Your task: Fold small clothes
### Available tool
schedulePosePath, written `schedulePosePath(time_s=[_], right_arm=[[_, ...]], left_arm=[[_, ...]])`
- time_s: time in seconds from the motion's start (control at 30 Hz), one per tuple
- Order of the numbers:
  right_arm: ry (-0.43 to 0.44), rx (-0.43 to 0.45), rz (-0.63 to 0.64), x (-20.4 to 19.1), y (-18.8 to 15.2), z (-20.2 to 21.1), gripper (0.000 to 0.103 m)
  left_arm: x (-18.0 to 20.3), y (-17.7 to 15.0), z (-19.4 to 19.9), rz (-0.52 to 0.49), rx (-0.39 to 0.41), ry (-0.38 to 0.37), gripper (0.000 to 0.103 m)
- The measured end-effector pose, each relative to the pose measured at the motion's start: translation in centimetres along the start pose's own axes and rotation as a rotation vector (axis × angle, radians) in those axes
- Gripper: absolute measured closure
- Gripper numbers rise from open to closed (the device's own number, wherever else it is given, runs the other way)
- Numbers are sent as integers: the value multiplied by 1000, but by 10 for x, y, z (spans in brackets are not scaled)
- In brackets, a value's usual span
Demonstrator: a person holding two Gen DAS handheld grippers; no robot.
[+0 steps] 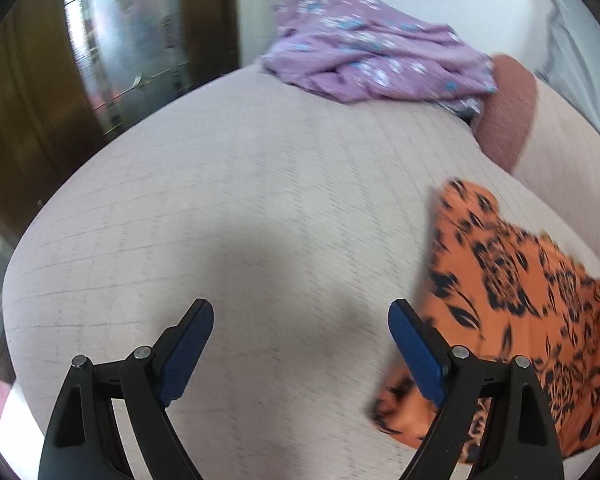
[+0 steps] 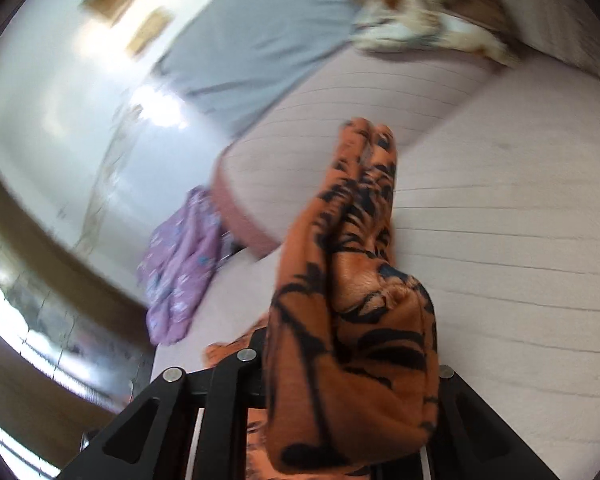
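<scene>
An orange garment with black flowers (image 1: 520,320) lies on the pale quilted bed (image 1: 220,200), at the right of the left wrist view. My left gripper (image 1: 300,308) hovers over bare bed just left of it, jaws wide open with nothing between the blue pads (image 1: 416,352). In the right wrist view the same orange garment (image 2: 364,264) is bunched upright and lifted off the bed. My right gripper (image 2: 346,304) is shut on it. The cloth drapes over its fingers and hides them.
A crumpled purple floral garment (image 1: 364,60) lies at the bed's far edge, beside a brown-edged cushion (image 1: 508,112). A grey sheet (image 2: 252,52) and a blurred patterned heap (image 2: 420,20) lie further off. A dark wooden wardrobe with a mirror (image 1: 112,48) stands to the left.
</scene>
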State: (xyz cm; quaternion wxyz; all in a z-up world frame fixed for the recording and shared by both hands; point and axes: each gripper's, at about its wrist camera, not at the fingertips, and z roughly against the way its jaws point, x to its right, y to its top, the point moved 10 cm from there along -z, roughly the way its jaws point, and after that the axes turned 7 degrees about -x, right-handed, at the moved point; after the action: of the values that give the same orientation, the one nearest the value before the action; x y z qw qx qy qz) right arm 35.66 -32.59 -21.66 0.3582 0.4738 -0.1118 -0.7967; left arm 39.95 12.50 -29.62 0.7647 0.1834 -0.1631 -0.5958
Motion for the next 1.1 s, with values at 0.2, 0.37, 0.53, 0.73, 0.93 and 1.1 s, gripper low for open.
schedulePosePath(time_s=[0.2, 0.37, 0.53, 0.73, 0.93, 1.1], right_arm=[[37, -140, 131, -92, -54, -47, 84], [-23, -391, 129, -105, -143, -117, 78], [61, -418, 155, -117, -186, -124, 30], [269, -510, 157, -133, -194, -100, 27], [255, -375, 173, -94, -158, -47, 36], [129, -260, 150, -34, -122, -18, 46]], left_arm=[[-53, 17, 3, 116, 18, 17, 13], [-74, 20, -4, 169, -9, 3, 13], [-78, 21, -3, 181, -9, -3, 13], [-62, 23, 4, 152, 22, -36, 13], [5, 14, 26, -33, 65, -200, 13], [77, -14, 43, -196, 44, -389, 13]])
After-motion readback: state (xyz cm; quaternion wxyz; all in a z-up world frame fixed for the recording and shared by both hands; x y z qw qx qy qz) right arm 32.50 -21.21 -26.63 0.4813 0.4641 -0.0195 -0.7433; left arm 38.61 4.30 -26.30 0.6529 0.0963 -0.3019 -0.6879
